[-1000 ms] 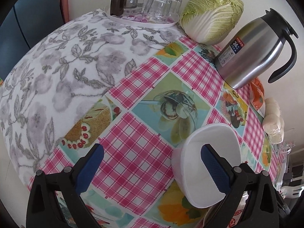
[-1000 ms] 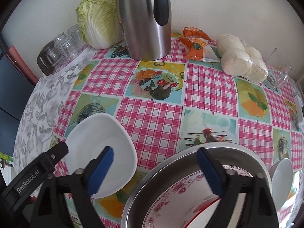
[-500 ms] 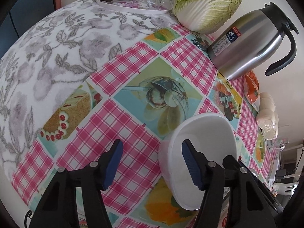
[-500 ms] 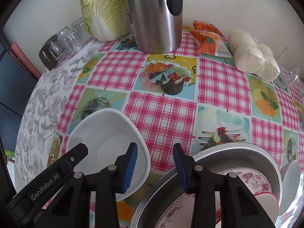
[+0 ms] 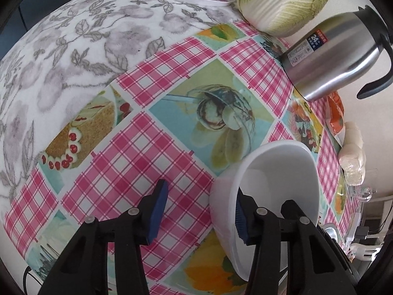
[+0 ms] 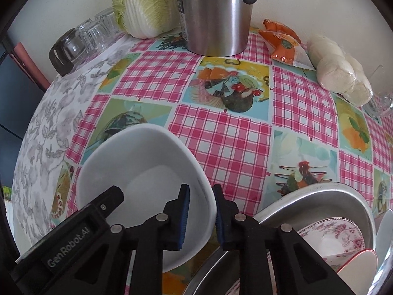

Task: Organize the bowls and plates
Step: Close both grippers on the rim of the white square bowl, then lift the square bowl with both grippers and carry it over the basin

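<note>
Low and left of centre in the right wrist view, a white bowl sits on the table, which is covered by a pink-check cloth with food pictures. The right gripper straddles the bowl's near right rim: 1 blue pad lies inside the bowl and the other outside, with only a narrow gap between them. Whether the pads actually press the rim cannot be told. The black body of the left gripper, lettered GenRobot.AI, reaches into the same bowl from the lower left of that view.

Seen from the left wrist view, the same white bowl fills the lower right. The left gripper stands partly open, its right pad against the inside of the bowl's near wall and its left pad well clear over the checked cloth, so it holds nothing.

At the lower right of the right wrist view a metal basin lies just beside the bowl. It holds a floral plate and a red-rimmed dish. A white dish edge shows at the far right edge.

Further out, a steel thermos jug stands at the top centre, with a napa cabbage to its left. Upturned glasses sit at the upper left on a grey floral cloth. Orange snack packets and a bag of white buns occupy the upper right.
</note>
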Demonstrator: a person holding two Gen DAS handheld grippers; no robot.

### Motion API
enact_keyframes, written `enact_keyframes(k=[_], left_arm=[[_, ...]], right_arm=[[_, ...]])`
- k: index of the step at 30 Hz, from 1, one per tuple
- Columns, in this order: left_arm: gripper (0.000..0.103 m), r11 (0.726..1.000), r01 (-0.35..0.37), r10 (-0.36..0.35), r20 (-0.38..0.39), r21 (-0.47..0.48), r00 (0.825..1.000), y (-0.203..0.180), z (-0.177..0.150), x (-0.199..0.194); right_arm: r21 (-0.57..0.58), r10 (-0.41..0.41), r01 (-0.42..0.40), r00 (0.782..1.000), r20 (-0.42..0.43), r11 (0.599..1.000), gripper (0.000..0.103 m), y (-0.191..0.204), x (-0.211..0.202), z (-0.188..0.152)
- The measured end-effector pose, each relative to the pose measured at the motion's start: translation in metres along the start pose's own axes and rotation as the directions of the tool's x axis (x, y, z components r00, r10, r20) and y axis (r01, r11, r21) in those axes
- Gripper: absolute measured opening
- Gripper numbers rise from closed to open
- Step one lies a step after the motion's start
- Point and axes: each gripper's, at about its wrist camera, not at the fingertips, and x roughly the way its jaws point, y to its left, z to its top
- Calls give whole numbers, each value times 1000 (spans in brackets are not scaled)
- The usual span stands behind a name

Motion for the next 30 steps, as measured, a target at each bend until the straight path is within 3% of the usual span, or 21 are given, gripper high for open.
enact_keyframes(k=[4,7,14,30], left_arm=[[49,1000,6,-6,17,-23,1000,3,0,-2],[34,997,46,-46,15,-63,999,9,-4,-5],[11,996,64,-62,31,-60,998,6,-3,-10],[11,996,37,-33,45,-84,998,18,-2,-16]], right_arm=[[-7,-16,16,1000,3,1000,21,1,0,0],[-19,-33,33,999,7,999,21,5,1,-1],[-24,-11,11,1000,-3,1000,19,9,3,-3],[-17,65,-66,997,-41,998,20,22,4,-13]])
